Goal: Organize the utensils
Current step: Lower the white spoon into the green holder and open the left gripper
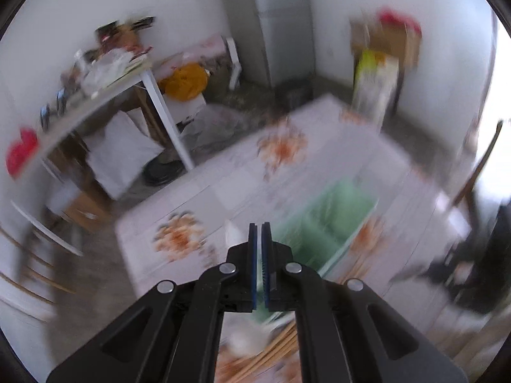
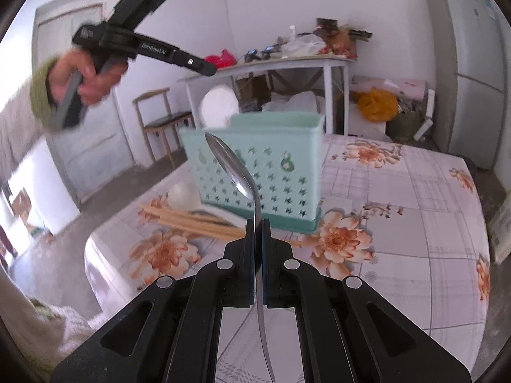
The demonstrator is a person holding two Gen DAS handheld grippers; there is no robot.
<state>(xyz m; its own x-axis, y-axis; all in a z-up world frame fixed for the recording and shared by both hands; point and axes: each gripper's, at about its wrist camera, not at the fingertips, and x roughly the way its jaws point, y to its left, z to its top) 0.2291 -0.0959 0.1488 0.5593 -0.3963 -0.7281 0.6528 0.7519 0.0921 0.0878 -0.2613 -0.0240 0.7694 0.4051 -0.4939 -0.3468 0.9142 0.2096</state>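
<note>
My right gripper [image 2: 258, 223] is shut on a metal spoon [image 2: 233, 166], bowl up, held in front of the mint-green utensil holder [image 2: 271, 159] on the flowered table. Wooden chopsticks [image 2: 194, 221] and a white spoon [image 2: 183, 196] lie left of the holder. My left gripper [image 1: 259, 227] is shut and empty, high above the table; its view is blurred, with the green holder [image 1: 322, 223] below it and chopsticks [image 1: 274, 348] near the bottom. The left gripper also shows in the right wrist view [image 2: 207, 67], raised at upper left.
A flowered cloth covers the table [image 2: 415, 223]. A cluttered white side table [image 2: 287, 63], a wooden chair [image 2: 163, 121] and a fridge [image 2: 472, 63] stand behind. The table's near left edge [image 2: 95, 255] drops to the floor.
</note>
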